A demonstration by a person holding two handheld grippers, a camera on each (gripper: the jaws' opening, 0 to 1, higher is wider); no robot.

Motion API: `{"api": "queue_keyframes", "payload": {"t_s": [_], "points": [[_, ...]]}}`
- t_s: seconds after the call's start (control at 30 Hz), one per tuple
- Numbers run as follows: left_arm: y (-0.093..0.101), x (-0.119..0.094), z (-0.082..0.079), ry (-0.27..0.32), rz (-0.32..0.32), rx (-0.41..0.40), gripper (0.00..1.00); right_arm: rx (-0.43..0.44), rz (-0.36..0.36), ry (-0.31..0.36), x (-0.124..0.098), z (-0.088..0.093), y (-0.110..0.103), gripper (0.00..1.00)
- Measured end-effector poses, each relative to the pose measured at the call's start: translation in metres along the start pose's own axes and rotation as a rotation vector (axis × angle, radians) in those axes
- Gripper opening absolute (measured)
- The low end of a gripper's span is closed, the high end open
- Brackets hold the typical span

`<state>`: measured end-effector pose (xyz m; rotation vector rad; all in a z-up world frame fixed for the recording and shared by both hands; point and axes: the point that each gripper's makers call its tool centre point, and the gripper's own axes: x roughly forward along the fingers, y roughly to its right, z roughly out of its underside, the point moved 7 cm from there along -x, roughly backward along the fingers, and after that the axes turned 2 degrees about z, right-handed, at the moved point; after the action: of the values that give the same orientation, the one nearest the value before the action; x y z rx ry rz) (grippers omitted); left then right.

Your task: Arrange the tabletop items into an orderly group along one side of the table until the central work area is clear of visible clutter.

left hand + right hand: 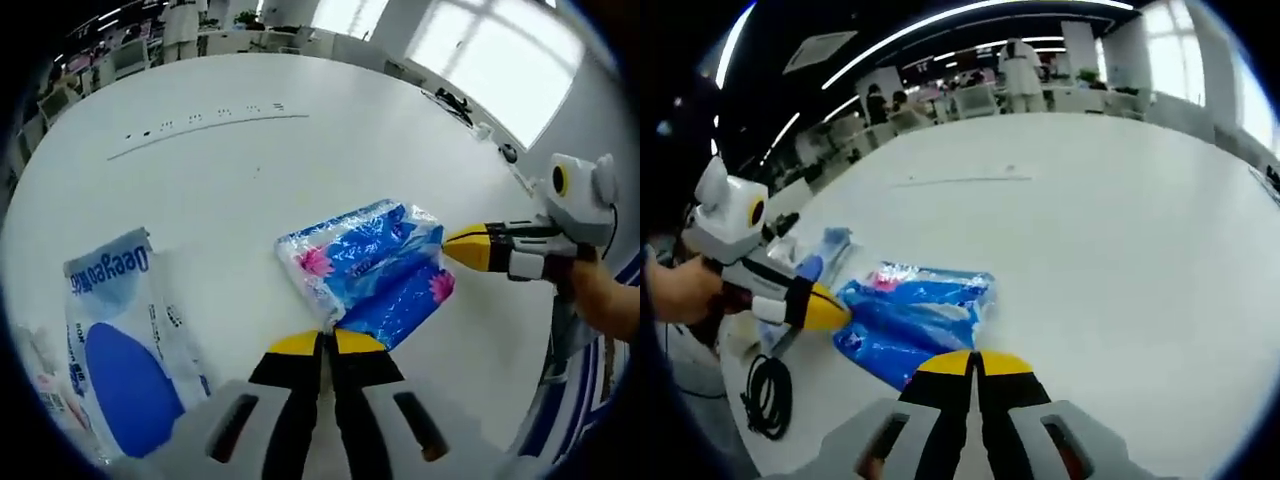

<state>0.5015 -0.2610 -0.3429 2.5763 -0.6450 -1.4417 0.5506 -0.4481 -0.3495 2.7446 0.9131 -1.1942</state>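
On the big white worktop point(250, 190), going from left to right in the left gripper view, a white and blue plastic pouch point(125, 345) with printed lettering lies flat at the near left edge. Past it, near the middle, sits a blue flower-printed tissue pack point(365, 270). The left gripper point(327, 342) has its yellow-tipped jaws drawn together right at the pack's near edge; whether they pinch the wrapper, I cannot tell. The right gripper point(455, 245) comes in from the right side, yellow tips closed and touching the pack's far corner, with a person's hand point(605, 295) behind it.

In the right gripper view, a hand point(680, 290) holds the left gripper point(835, 313) at the left, its yellow tip pressed against the tissue pack point(910, 320). A black coiled cable point(765, 395) lies on the worktop point(1090, 220) just below it. The right gripper point(975, 362) rises from the bottom with jaws together at the pack's edge. Office desks and a few people stand far behind.
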Motion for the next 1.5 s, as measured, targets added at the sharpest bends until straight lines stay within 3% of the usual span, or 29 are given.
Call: {"api": "queue_keyframes", "payload": {"t_s": [0.13, 0.27, 0.5, 0.73, 0.97, 1.07, 1.27, 1.5], "points": [[0.003, -0.003, -0.001, 0.017, 0.014, -0.01, 0.24, 0.086, -0.007, 0.039, -0.007, 0.0, -0.006, 0.11], [0.009, -0.013, -0.001, 0.065, 0.003, -0.02, 0.34, 0.013, -0.019, 0.068, -0.013, 0.007, -0.019, 0.26], [0.021, -0.034, -0.002, 0.15, 0.001, 0.022, 0.58, -0.007, -0.061, 0.108, -0.035, 0.002, -0.038, 0.38], [0.022, -0.056, 0.006, 0.171, -0.007, 0.05, 0.66, -0.036, -0.079, 0.121, -0.05, 0.001, -0.051, 0.52], [0.018, -0.085, 0.017, 0.209, -0.018, 0.046, 0.71, -0.035, -0.09, 0.125, -0.073, 0.012, -0.06, 0.6], [0.015, -0.098, 0.024, 0.231, -0.028, 0.049, 0.72, -0.039, -0.096, 0.132, -0.082, 0.014, -0.069, 0.69], [0.004, -0.122, 0.047, 0.257, -0.046, 0.033, 0.75, -0.043, -0.124, 0.134, -0.098, 0.028, -0.085, 0.7], [0.001, -0.153, 0.083, 0.285, -0.062, 0.005, 0.8, -0.013, -0.14, 0.137, -0.117, 0.049, -0.098, 0.71]]}}
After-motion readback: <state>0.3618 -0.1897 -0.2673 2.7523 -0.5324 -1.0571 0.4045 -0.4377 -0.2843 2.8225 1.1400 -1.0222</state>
